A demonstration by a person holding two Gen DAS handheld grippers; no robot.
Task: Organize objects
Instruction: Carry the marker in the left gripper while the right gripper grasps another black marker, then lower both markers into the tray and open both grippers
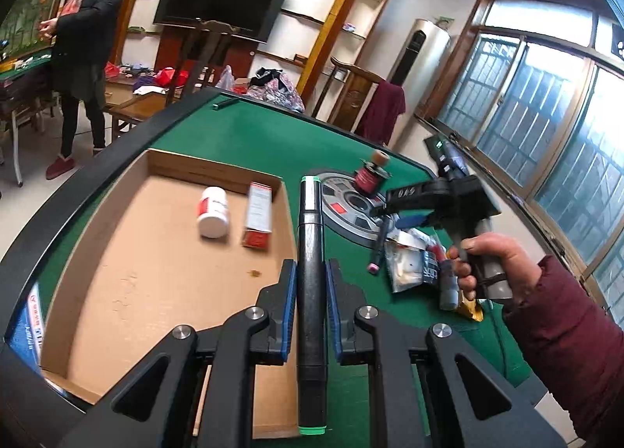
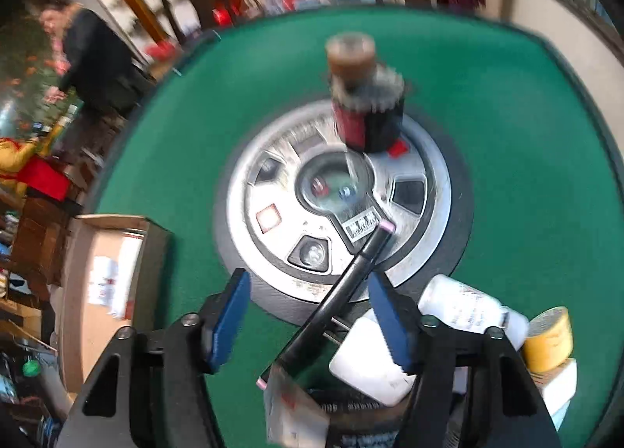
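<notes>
My left gripper (image 1: pixel 311 266) is shut on a black marker (image 1: pixel 310 237) with green ends, which lies lengthwise between the blue pads. It hangs over the right wall of an open cardboard box (image 1: pixel 136 292) holding a white bottle (image 1: pixel 213 212) and a red-and-white carton (image 1: pixel 257 220). My right gripper (image 2: pixel 308 278) points down at the table with its jaws apart. A black pen (image 2: pixel 351 272) with pink ends lies slantwise between them, nearer the right pad, and is not pinched. A hand in a maroon sleeve (image 1: pixel 561 315) holds that gripper (image 1: pixel 384 210).
A dark red bottle (image 2: pixel 362 112) with a brown cap stands on the silver centre disc (image 2: pixel 273 159) of the green table (image 2: pixel 526 175). A white bottle (image 2: pixel 464 307), a yellow tape roll (image 2: pixel 548 335) and packets crowd the right gripper. A person (image 1: pixel 85 58) stands beyond the table.
</notes>
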